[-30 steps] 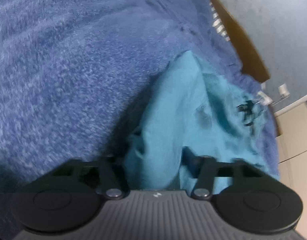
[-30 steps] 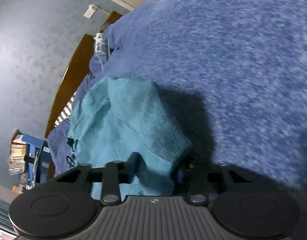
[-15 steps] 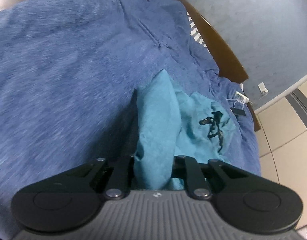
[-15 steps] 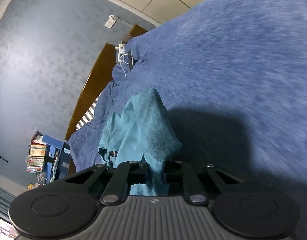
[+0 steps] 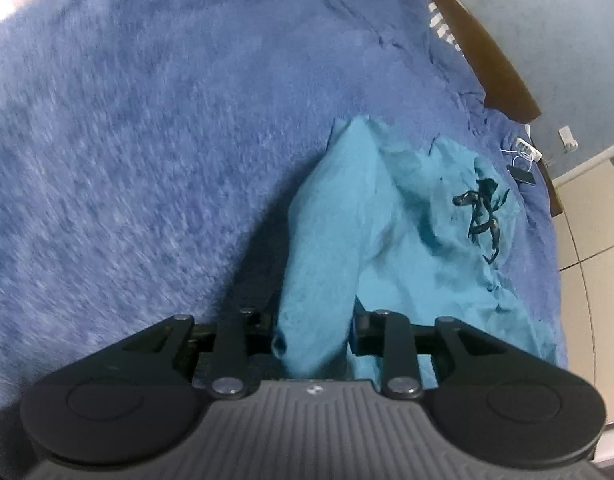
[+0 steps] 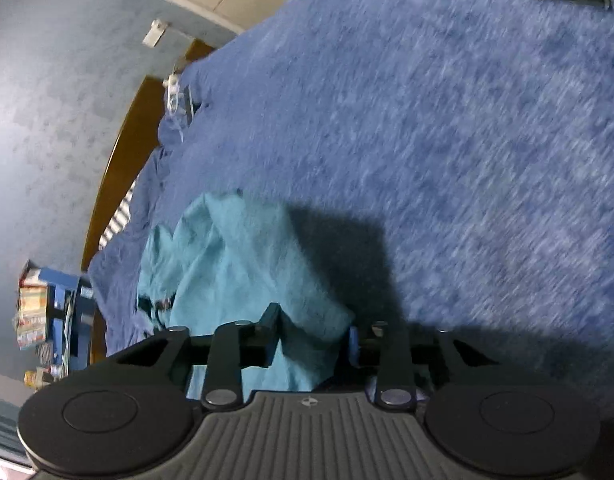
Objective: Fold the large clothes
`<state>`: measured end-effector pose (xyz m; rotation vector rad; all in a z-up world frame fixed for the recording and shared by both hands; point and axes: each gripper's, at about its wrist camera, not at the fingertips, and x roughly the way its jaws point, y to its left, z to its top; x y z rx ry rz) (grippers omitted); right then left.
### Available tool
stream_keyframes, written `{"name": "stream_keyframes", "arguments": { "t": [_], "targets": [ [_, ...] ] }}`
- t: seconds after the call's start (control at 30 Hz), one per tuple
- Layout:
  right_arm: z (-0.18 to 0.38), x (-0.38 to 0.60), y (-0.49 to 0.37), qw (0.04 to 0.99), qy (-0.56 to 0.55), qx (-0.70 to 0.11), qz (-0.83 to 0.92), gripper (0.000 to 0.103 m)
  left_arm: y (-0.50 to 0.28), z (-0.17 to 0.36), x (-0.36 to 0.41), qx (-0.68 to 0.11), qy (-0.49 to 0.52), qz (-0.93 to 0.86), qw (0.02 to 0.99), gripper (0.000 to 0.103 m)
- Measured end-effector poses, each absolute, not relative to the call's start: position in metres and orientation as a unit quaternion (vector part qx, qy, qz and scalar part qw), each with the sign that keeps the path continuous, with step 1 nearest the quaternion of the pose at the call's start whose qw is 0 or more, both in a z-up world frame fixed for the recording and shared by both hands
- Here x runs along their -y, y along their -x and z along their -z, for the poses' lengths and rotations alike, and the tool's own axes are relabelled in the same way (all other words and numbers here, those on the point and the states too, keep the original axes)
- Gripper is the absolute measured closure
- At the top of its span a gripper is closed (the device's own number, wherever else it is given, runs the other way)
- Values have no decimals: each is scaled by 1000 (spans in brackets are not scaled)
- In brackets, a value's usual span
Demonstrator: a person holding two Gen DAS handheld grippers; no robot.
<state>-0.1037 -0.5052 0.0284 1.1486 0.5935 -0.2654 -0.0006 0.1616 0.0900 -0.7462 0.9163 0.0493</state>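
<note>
Blue fleece blanket (image 5: 155, 152) fills most of both my wrist views, spread over a bed with a brown wooden headboard (image 5: 487, 52) against a grey-blue wall (image 6: 55, 92). On that blanket lies the teal garment (image 5: 407, 240), rumpled near the headboard end, with a black drawstring (image 5: 481, 216) tangled on its upper surface. My left gripper (image 5: 313, 328) has a bunched fold of the teal cloth between its fingers, which press on it from both sides; the fold rises from the bed straight into the jaws. My right gripper (image 6: 311, 332) likewise has its fingers clamped on another gathered part of the same garment (image 6: 243, 264), and casts a dark shadow on the blanket just beyond. Near the headboard corner I see a dark phone (image 5: 525, 176) and a white charger with cable (image 5: 527, 148) resting on the bed edge. Off to the side stands a blue shelf (image 6: 63, 312) with books. Beige floor tiles (image 5: 591, 216) show past the bed.
</note>
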Motion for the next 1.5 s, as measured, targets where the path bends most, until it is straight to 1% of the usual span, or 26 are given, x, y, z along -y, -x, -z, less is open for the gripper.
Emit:
{"name": "stream_keyframes", "arguments": {
  "t": [0.1, 0.2, 0.33, 0.47, 0.6, 0.7, 0.83, 1.0, 1.13, 1.3, 1.37, 1.4, 1.5],
  "targets": [
    [-40, 520, 119, 797, -526, -257, 146, 61, 11, -114, -171, -418, 328, -16, 847, 75],
    [-55, 537, 126, 807, -517, -231, 166, 62, 25, -137, -180, -401, 311, -6, 862, 75],
    [-86, 544, 128, 838, -480, -203, 163, 62, 28, -172, -171, -372, 279, 27, 885, 75],
    [-119, 523, 104, 876, -422, -203, 117, 62, 4, -196, -143, -344, 244, 79, 903, 72],
    [-144, 482, 63, 913, -336, -223, 62, 61, -39, -199, -100, -342, 216, 116, 907, 71],
    [-154, 453, 25, 927, -286, -242, 22, 61, -73, -193, -64, -348, 190, 153, 905, 71],
    [-158, 401, -27, 931, -217, -293, -30, 62, -113, -172, -17, -369, 143, 193, 898, 71],
    [-130, 349, -93, 919, -138, -363, -74, 64, -157, -132, 30, -409, 109, 210, 881, 71],
    [-104, 326, -132, 910, -96, -395, -78, 64, -195, -99, 66, -431, 94, 217, 871, 71],
    [-71, 315, -167, 904, -64, -417, -70, 67, -233, -50, 82, -479, 89, 190, 852, 72],
    [-60, 314, -181, 902, -62, -422, -70, 67, -242, -35, 81, -487, 86, 183, 850, 72],
    [-58, 315, -183, 902, -63, -422, -71, 67, -246, -30, 77, -487, 93, 183, 849, 74],
    [-58, 314, -194, 905, -59, -414, -77, 67, -251, -36, 69, -484, 107, 184, 849, 75]
  ]
}}
